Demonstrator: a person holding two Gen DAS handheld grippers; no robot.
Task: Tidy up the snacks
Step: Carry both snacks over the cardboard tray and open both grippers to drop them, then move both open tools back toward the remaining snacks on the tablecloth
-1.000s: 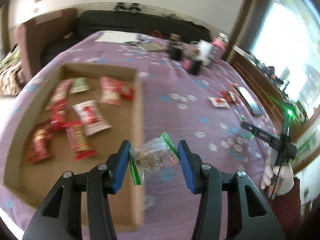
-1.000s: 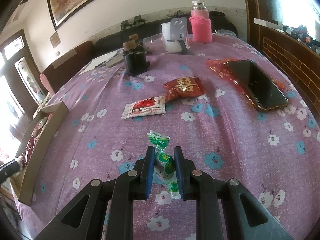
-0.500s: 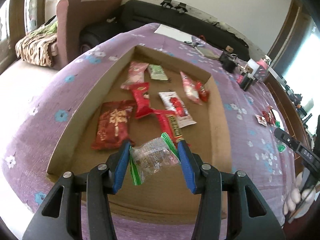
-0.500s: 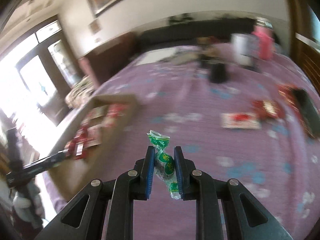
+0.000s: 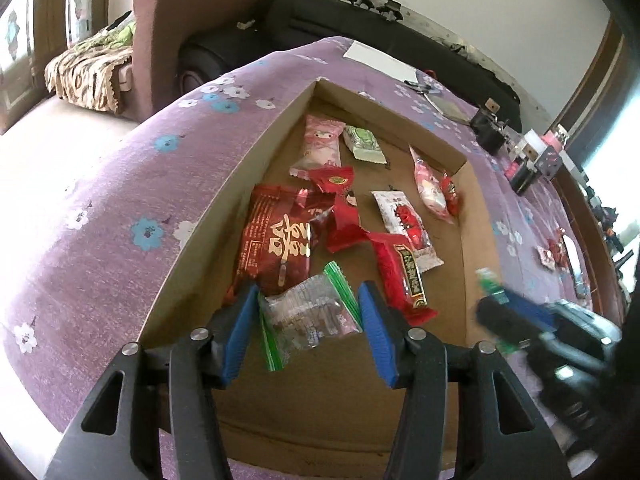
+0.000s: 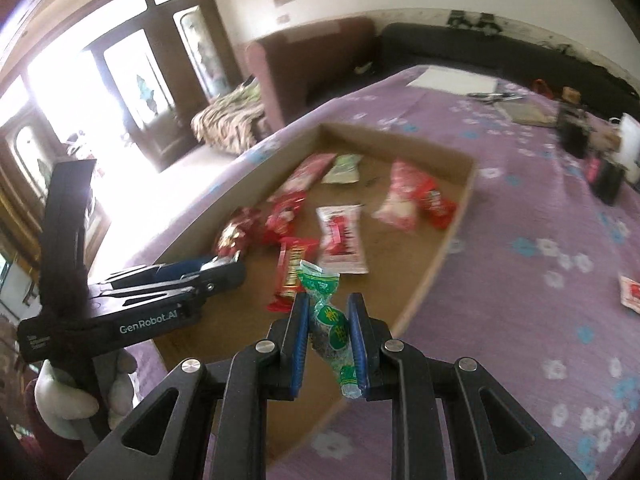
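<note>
A shallow cardboard box (image 5: 216, 220) lies on the purple flowered cloth and holds several red, pink and white snack packets. My left gripper (image 5: 308, 320) hangs over its near end. A clear packet with green ends (image 5: 308, 316) is between its blue pads, which still touch it while the jaws are opening. My right gripper (image 6: 328, 336) is shut on a twisted green candy packet (image 6: 330, 320), just over the box's (image 6: 440, 248) near right edge. It shows blurred in the left wrist view as the right gripper (image 5: 496, 300). The left gripper (image 6: 232, 268) appears at the left of the right wrist view.
Two small red packets (image 5: 554, 252) and a phone lie on the cloth right of the box. Dark cups, a white container (image 6: 628, 140) and papers (image 6: 452, 78) stand at the far end. An armchair (image 5: 192, 28) and a black sofa lie beyond the table's edge.
The right gripper swung left from the open cloth to the box's edge with the green candy. The left gripper moved further over the box and its jaws spread slightly.
</note>
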